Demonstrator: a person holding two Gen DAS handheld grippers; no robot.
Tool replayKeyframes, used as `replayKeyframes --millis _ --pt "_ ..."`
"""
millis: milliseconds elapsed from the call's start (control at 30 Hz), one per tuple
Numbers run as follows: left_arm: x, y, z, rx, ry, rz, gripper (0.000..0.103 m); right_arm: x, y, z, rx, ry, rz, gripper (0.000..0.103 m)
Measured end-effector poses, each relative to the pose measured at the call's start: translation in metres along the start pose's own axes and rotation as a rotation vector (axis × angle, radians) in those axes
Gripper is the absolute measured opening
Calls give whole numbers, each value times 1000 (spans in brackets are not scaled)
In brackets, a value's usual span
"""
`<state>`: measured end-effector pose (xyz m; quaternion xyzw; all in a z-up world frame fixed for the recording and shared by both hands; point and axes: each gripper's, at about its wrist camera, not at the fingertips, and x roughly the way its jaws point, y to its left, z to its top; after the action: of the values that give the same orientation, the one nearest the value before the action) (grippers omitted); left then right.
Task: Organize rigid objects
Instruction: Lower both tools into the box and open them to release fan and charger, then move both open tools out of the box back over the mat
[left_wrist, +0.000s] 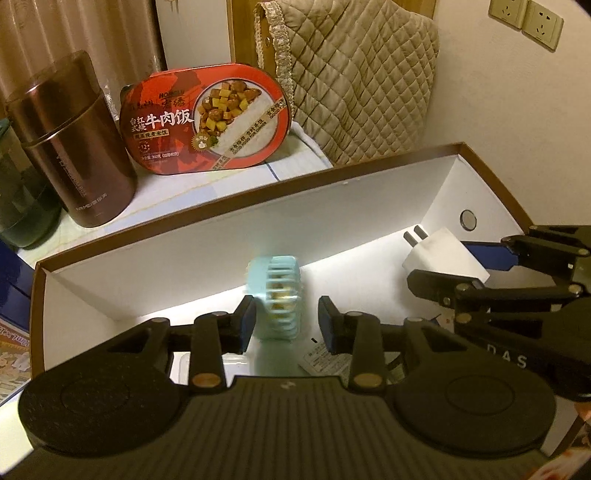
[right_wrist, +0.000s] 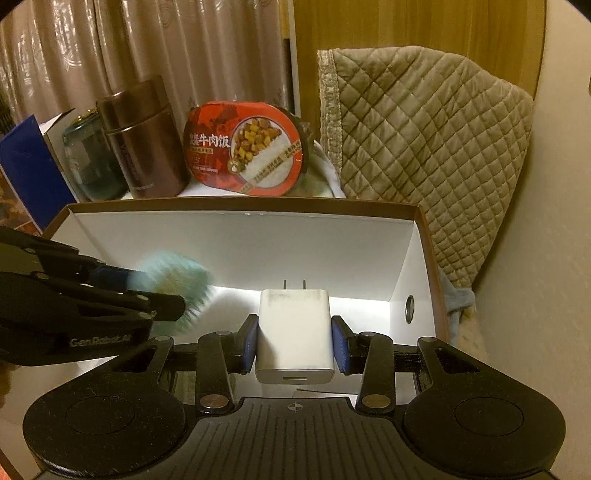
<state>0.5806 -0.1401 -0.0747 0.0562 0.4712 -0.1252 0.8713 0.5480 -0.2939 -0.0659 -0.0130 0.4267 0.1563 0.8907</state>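
Blue padded fingers (right_wrist: 253, 341) of the right gripper (right_wrist: 295, 341) press both sides of a smooth white square plug charger (right_wrist: 293, 332) with two metal prongs. Over in the left gripper (left_wrist: 286, 321), the fingers (left_wrist: 247, 321) stand apart with a blurry pale blue ribbed clip (left_wrist: 275, 295) between them, not squeezed. Both hang inside a big white cardboard box with a brown rim (right_wrist: 240, 238). Behind the box stand a shiny brown metal can (left_wrist: 74, 147) and a red oval rice meal tub (left_wrist: 207, 118).
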Motion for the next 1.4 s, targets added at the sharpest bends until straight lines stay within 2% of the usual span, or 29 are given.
replayKeyframes --millis 133,300,533,933,1200,1400 --pt "-3 2 -1 1 -2 6 37 1 0 2 0 -3 1 37" --pt "-9 9 -6 -11 1 12 41 -3 -1 7 6 -52 -2 38" --pt "-27 17 -15 -26 -17 7 53 -11 -5 3 27 -25 7 38" --pt "-56 13 -24 -34 -44 15 54 -36 -2 -15 58 -11 36 40" --pt "-88 5 -30 -39 -81 -3 54 -67 8 -24 74 -42 46 53" --pt "-114 2 -43 -53 -106 -1 54 -92 17 -32 76 -65 36 59"
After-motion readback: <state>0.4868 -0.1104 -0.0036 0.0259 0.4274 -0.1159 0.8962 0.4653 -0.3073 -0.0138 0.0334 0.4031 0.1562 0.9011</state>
